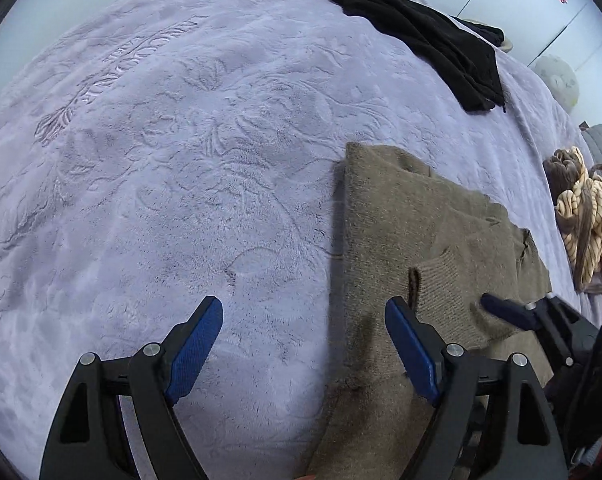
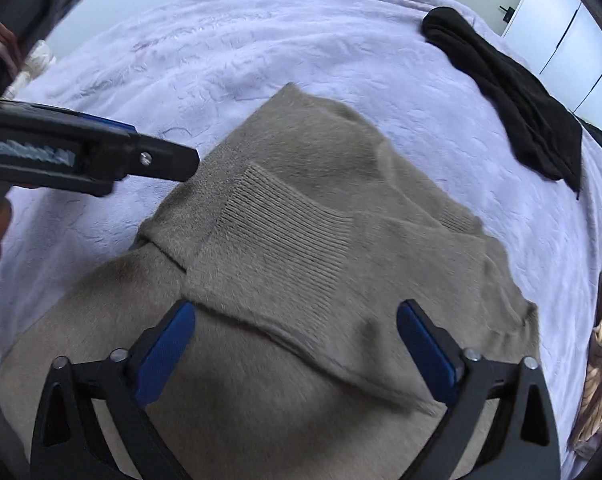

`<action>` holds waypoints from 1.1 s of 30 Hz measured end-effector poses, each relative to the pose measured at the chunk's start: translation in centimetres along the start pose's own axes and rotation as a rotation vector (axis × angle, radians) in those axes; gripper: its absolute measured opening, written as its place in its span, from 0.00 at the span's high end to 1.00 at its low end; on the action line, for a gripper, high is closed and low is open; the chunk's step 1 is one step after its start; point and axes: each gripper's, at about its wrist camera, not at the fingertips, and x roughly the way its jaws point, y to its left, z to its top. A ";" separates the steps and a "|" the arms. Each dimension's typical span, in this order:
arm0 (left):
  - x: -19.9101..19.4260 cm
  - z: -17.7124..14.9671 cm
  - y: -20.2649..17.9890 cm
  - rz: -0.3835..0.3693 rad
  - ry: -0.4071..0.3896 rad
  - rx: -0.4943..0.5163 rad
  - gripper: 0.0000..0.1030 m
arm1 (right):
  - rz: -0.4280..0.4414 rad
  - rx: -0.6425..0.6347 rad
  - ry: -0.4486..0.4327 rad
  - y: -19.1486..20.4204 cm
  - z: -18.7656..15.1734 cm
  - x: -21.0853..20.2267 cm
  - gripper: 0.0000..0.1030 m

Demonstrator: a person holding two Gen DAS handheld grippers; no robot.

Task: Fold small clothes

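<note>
Both blue-padded grippers, left (image 1: 303, 320) and right (image 2: 295, 326), hang with jaws apart, empty, over folded taupe knit sweater (image 2: 301, 208) on embossed lilac plush blanket (image 1: 161, 160).

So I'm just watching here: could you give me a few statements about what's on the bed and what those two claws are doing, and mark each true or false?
1. The brown sweater lies on a lilac blanket. True.
2. The left gripper is clamped on a sleeve. False: its jaws stand open, one finger over bare blanket, the other over the sweater's edge, nothing pinched.
3. A black garment lies farther up the bed, apart from the sweater. True.
4. The right gripper holds the black garment. False: it is open above the brown sweater.
5. A striped cloth lies bunched at the bed's side. True.
</note>
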 end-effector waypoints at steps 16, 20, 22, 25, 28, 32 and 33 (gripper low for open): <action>0.9 0.7 -1.6 -0.035 0.085 0.037 0.19 | 0.200 1.119 -0.131 -20.4 -16.2 -7.0 0.84; -1.1 -0.6 -1.4 0.017 0.058 0.097 0.18 | 0.179 0.909 -0.084 -16.9 -13.2 -7.0 0.38; -1.8 -1.1 -1.7 -0.003 0.053 0.114 0.19 | 0.207 0.780 -0.120 -14.4 -10.3 -6.8 0.28; -1.5 -2.0 -3.0 -0.017 0.072 0.163 0.18 | 0.237 0.615 -0.148 -11.8 -5.6 -5.8 0.28; 0.1 -2.9 -4.0 0.023 0.112 0.194 0.18 | 0.269 0.487 -0.146 -9.5 -2.2 -3.9 0.28; -0.2 -4.0 -2.6 0.043 0.103 0.147 0.18 | 0.216 0.387 -0.116 -7.6 -1.6 -3.1 0.28; -0.2 -4.2 -2.0 0.053 0.106 0.133 0.18 | 0.211 0.384 -0.133 -7.5 -2.4 -3.7 0.28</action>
